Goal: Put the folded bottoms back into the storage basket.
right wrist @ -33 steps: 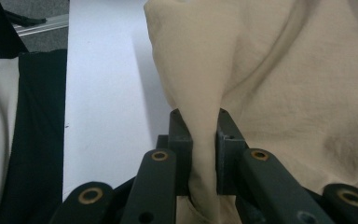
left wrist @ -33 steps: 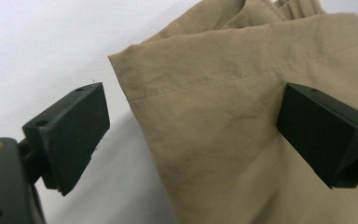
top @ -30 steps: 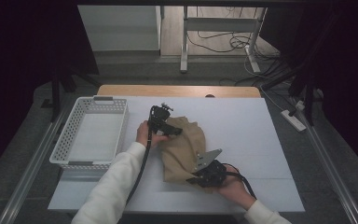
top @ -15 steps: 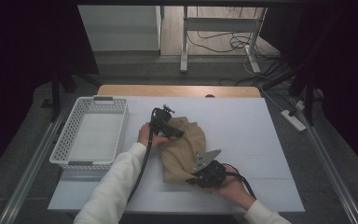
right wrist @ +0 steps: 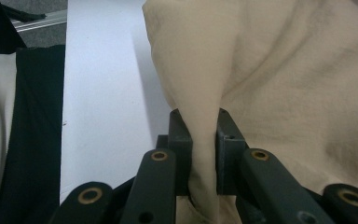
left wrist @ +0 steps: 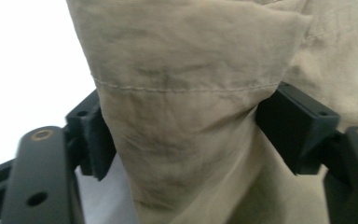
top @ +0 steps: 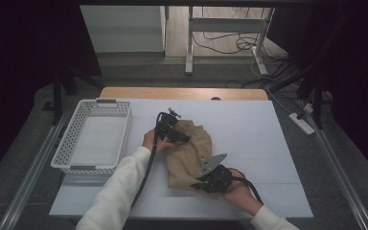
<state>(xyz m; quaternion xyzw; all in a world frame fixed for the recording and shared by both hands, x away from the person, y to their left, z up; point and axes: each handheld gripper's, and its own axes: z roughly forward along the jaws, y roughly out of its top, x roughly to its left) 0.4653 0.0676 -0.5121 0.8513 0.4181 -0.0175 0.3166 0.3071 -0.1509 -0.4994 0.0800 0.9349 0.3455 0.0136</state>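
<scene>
A: Cloth (top: pixel 190 152) lies just right of the white basket (top: pixel 95 135), on the table (top: pixel 268 143). Where do your jaws stand on it?

B: Your left gripper (top: pixel 171 132) is at the cloth's far edge, on the basket side; a thick stitched fold (left wrist: pixel 182 116) sits between its jaws, which are wide and seem to press it only lightly. Your right gripper (top: pixel 211 178) is at the near edge, farther from the basket, jaws closed tight on a thin pinch (right wrist: pixel 204 140).

A: So the cloth runs from one gripper to the other?

B: Yes, pull them apart along this line.
</scene>
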